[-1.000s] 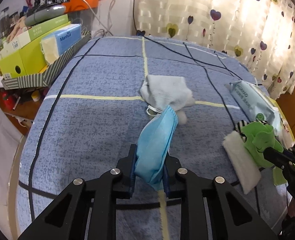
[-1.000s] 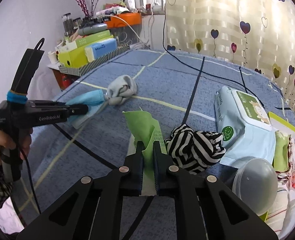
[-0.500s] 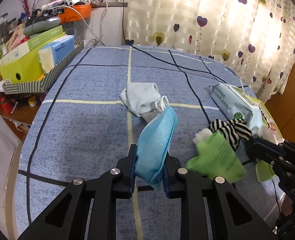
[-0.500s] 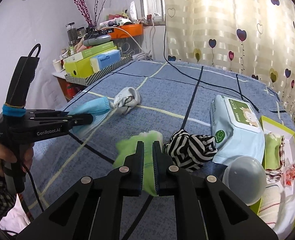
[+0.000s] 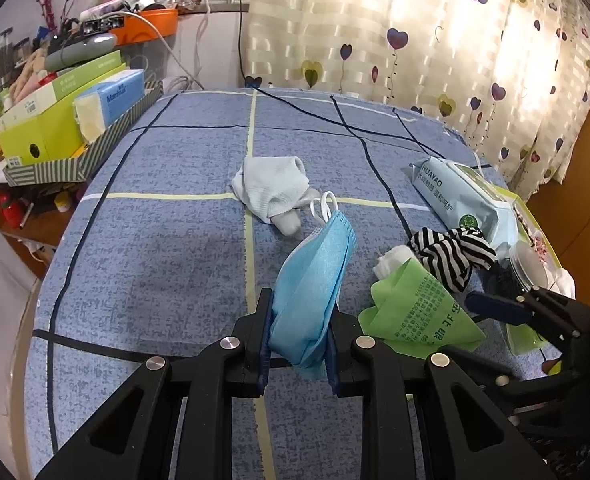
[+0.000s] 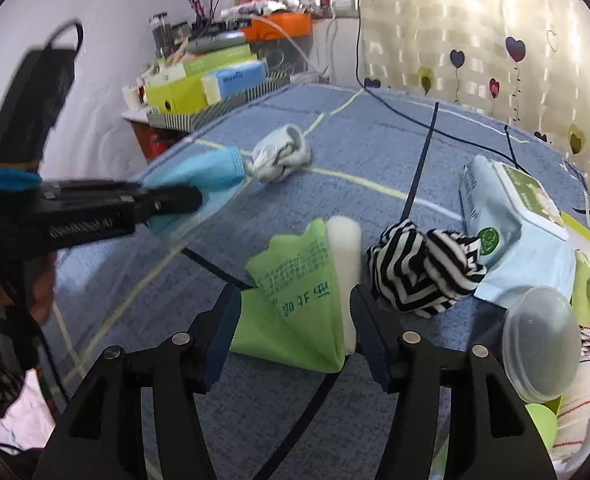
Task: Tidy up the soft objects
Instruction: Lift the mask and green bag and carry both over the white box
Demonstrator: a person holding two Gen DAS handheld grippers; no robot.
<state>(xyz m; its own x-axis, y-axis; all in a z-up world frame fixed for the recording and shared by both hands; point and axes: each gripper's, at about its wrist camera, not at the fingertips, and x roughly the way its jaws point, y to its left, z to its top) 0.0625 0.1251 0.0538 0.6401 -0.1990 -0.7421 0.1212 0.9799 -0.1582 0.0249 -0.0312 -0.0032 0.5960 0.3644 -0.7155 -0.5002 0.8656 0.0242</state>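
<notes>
Green crinkly packet [image 6: 299, 296] with its white pad lies on the blue checked bedspread [image 5: 155, 248] just beside the black-and-white striped cloth [image 6: 423, 272], between our right gripper's [image 6: 295, 316] just-opened jaws, while our left gripper [image 5: 299, 336] pinches the pale blue face mask [image 5: 315, 280]. Withdrawing carelessly could snag the packet. Blur hides whether the pads clear it.

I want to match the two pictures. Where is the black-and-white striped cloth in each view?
Left wrist view: the striped cloth lies at right of centre, between the green packet and the wet wipes pack.
Right wrist view: the striped cloth lies right of centre, just beyond the right gripper, against the wet wipes pack.
Shared landmark: the grey sock on the yellow stripe.
</notes>
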